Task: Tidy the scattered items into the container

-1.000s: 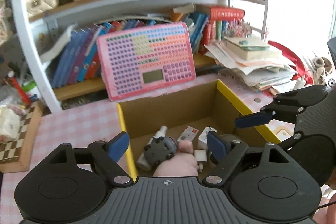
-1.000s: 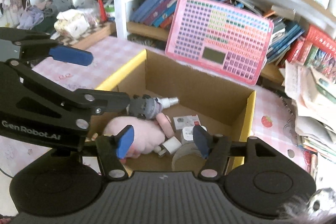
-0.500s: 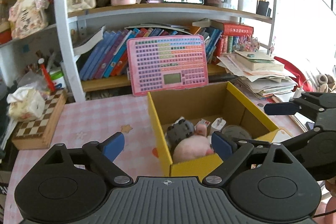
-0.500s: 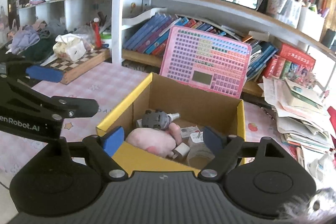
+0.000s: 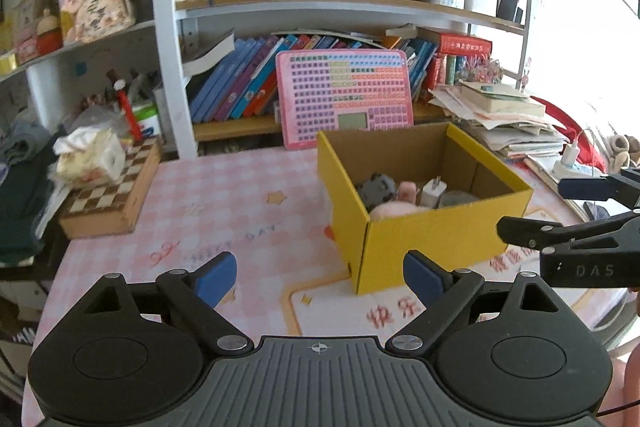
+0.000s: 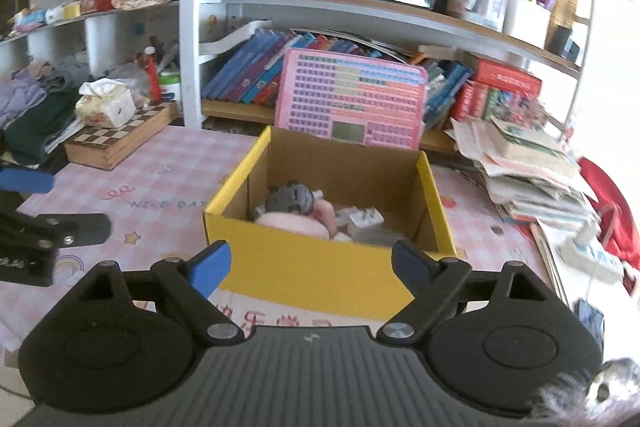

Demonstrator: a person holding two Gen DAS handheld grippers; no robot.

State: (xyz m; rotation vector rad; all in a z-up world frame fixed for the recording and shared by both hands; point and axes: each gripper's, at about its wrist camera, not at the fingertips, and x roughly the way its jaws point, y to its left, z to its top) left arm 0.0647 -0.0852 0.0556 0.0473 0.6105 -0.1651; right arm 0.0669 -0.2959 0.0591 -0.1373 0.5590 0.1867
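Pink checked tablecloth [image 5: 224, 195] looks cleared: yellow cardboard box [image 6: 320, 267] near its right edge holds the gathered items; left gripper [image 5: 320, 277] wide, empty; right gripper [image 6: 310, 265] opening, empty.

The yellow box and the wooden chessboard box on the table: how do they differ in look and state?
The yellow box is tall, made of cardboard and open on top, with small things inside; the chessboard box is low, wooden and closed. The yellow box bears nothing on top, while the chessboard box carries a tissue pack on its checkered lid. Both rest on the pink checked tablecloth.
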